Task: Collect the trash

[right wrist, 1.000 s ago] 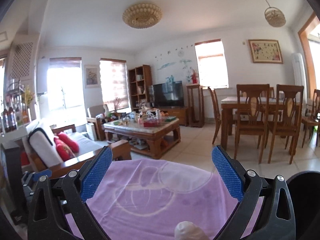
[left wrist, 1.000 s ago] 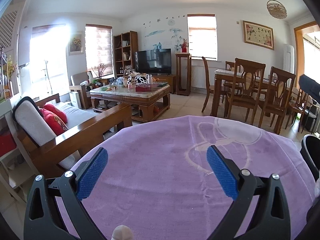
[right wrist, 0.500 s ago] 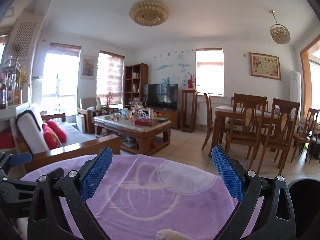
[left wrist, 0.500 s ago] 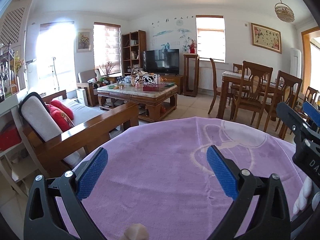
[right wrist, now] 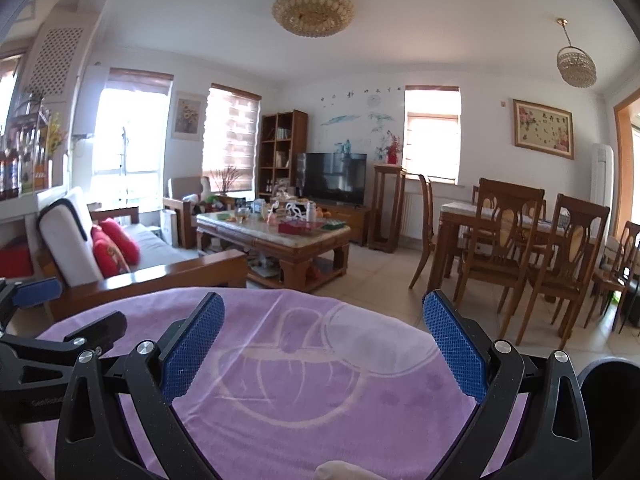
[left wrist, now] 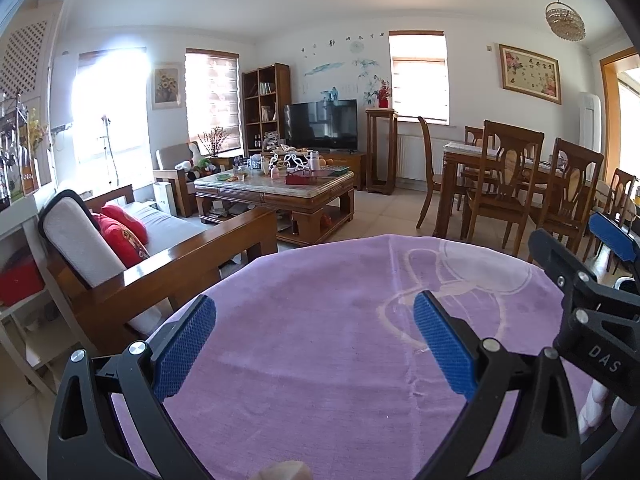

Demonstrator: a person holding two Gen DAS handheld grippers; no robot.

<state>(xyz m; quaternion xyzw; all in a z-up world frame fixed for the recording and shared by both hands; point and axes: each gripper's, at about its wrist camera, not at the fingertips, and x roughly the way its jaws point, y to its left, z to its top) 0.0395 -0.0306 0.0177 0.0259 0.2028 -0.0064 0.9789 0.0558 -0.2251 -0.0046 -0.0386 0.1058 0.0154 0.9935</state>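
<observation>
A purple blanket (left wrist: 320, 340) with a pale cartoon print covers the round table in front of me; the same blanket (right wrist: 304, 380) fills the lower half of the right wrist view. My left gripper (left wrist: 315, 316) hangs open over it, nothing between its blue pads. My right gripper (right wrist: 324, 316) is open too and holds nothing. The right gripper's black frame (left wrist: 592, 304) shows at the left wrist view's right edge, the left gripper's frame (right wrist: 48, 344) at the other view's left edge. A small pale lump (left wrist: 286, 470) pokes up at the bottom edge, and a similar one (right wrist: 344, 472) in the right view. A dark bin rim (right wrist: 612, 400) sits at the lower right.
A wooden sofa (left wrist: 160, 264) with red cushions stands left of the table. Beyond it is a cluttered coffee table (left wrist: 276, 188), a TV (left wrist: 320, 126) and a bookshelf. A dining table with wooden chairs (left wrist: 508, 184) stands to the right on tiled floor.
Both views have tilted and shifted, showing more of the room. The right gripper's frame has come into the left wrist view at the right, and the left gripper's frame now shows in the right view.
</observation>
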